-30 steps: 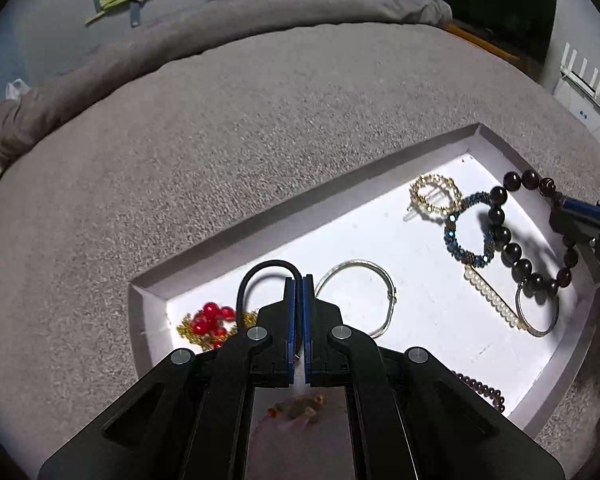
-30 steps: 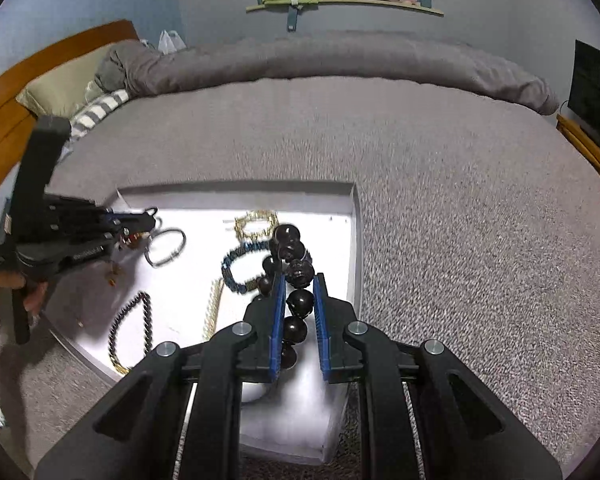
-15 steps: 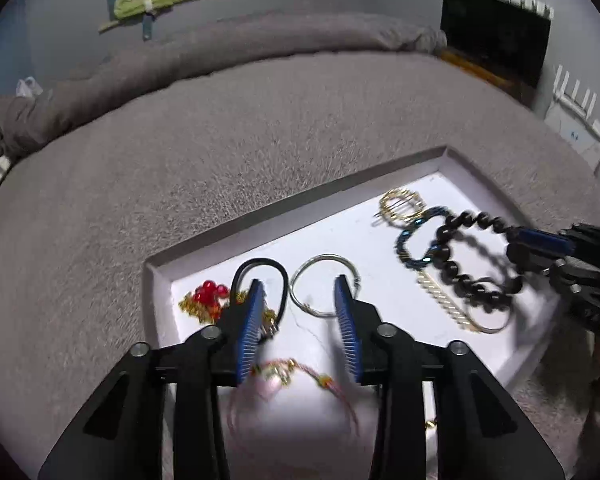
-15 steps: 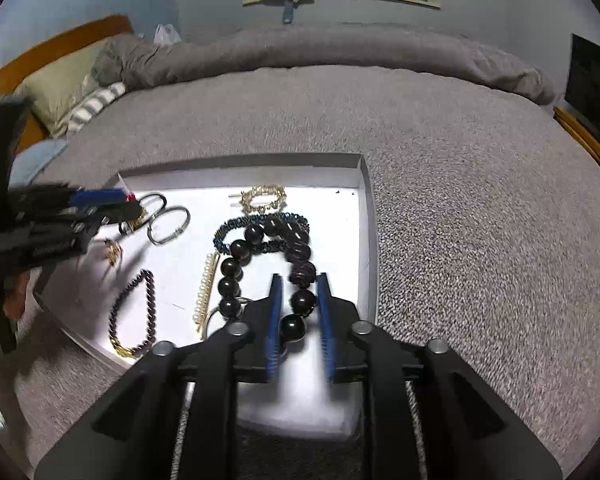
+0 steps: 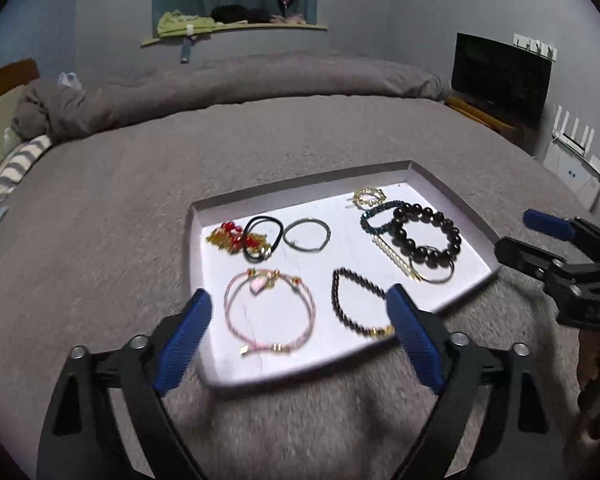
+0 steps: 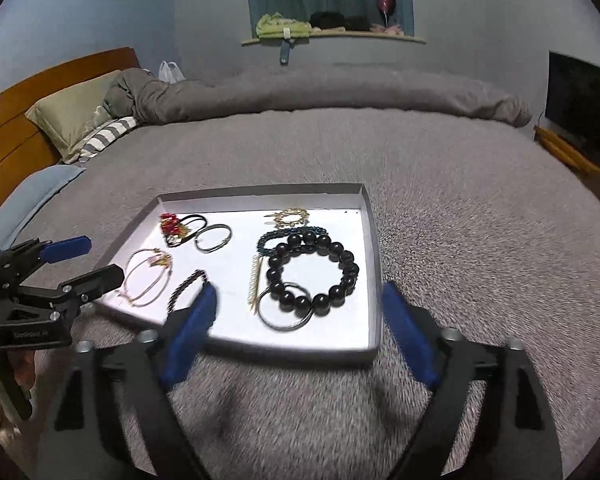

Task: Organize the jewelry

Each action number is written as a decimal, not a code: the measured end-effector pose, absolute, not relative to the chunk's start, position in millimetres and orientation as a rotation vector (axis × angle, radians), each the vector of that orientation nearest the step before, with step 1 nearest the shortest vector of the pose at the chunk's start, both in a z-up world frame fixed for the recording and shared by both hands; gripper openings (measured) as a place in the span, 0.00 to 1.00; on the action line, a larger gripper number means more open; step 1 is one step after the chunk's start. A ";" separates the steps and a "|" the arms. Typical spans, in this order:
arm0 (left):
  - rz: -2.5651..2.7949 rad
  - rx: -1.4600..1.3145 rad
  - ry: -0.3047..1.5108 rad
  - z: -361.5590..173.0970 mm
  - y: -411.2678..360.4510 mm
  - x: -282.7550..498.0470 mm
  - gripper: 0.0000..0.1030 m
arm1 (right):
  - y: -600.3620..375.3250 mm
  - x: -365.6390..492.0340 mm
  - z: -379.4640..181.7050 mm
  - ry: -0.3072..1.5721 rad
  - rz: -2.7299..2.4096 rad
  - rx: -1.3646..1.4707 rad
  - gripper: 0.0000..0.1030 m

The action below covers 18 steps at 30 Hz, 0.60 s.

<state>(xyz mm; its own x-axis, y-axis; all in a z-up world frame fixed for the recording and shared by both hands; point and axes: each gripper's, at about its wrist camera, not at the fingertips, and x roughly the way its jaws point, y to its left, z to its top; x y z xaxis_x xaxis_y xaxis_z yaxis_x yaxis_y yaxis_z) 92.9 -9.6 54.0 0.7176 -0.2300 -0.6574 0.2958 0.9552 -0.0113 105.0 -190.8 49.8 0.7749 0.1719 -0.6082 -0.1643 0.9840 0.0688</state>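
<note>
Both grippers have withdrawn from the tray [image 5: 452, 196] on the bed, jaws just opened. Left gripper [image 5: 300, 320] fingers stand wide and empty, pink bracelet [image 5: 270, 312] released flat inside. Right gripper [image 6: 300, 320] likewise wide; black bead bracelet [image 6: 312, 272] lies separately, preventing tangling.

The left gripper [image 5: 300, 316], at the bottom of its own view, has matte black angular arms, ribbed blue pads [image 5: 184, 344] and round silver screws. The right gripper [image 6: 300, 312] is built the same. At the left edge of the right wrist view, small white lettering marks a black body.
</note>
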 end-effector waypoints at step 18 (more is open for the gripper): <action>-0.114 0.083 0.611 35.0 8.0 34.4 0.97 | -185.3 64.4 28.4 0.552 0.084 -0.031 0.95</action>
<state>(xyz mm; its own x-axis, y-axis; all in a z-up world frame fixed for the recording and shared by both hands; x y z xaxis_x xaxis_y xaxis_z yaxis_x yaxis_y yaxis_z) 34.4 8.0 35.0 0.8128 -0.0824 -0.5767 0.1316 0.9903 0.0440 64.4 -185.3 28.4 0.8481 0.0713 -0.5251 -0.0883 0.9961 -0.0072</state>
